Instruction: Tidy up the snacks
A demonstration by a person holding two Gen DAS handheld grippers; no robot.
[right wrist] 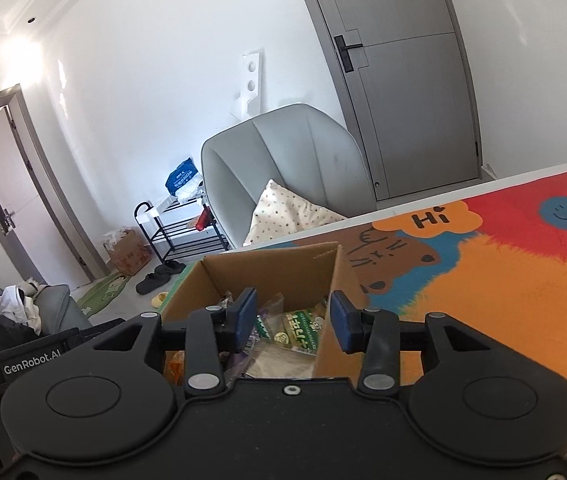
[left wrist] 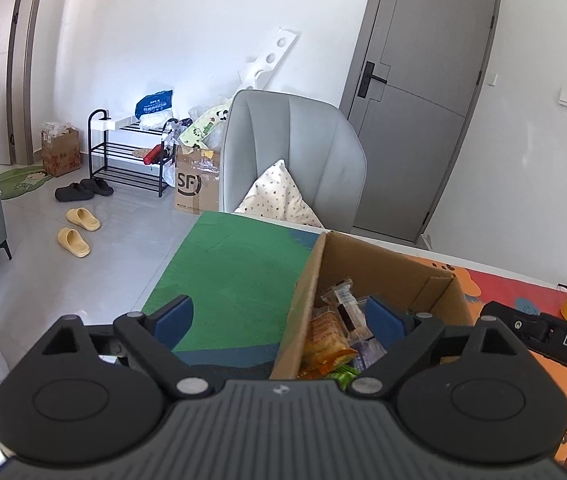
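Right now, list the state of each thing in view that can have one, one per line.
Left tool: open, holding nothing, straddling the box's left wall.
Right tool: open, holding nothing, straddling the box's right wall.
Cardboard box: open-topped, upright, holding snack packets.
Grey door: shut.
Chair: unoccupied, cushion on seat.

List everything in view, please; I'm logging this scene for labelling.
cardboard box: one, brown, open on the mat, holding snacks
snack packets: several, orange, green, purple and clear, inside the box
mat: one, orange, red and green, under the box
armchair: one, grey, behind the table
cushion: one, white with dots, on the armchair
shoe rack: one, black, by the wall
slippers: two, yellow, on the floor
door: one, grey, shut
left hand-held gripper: black, blue pads, open across the box's wall
right hand-held gripper: black, blue pads, open across the box's other wall
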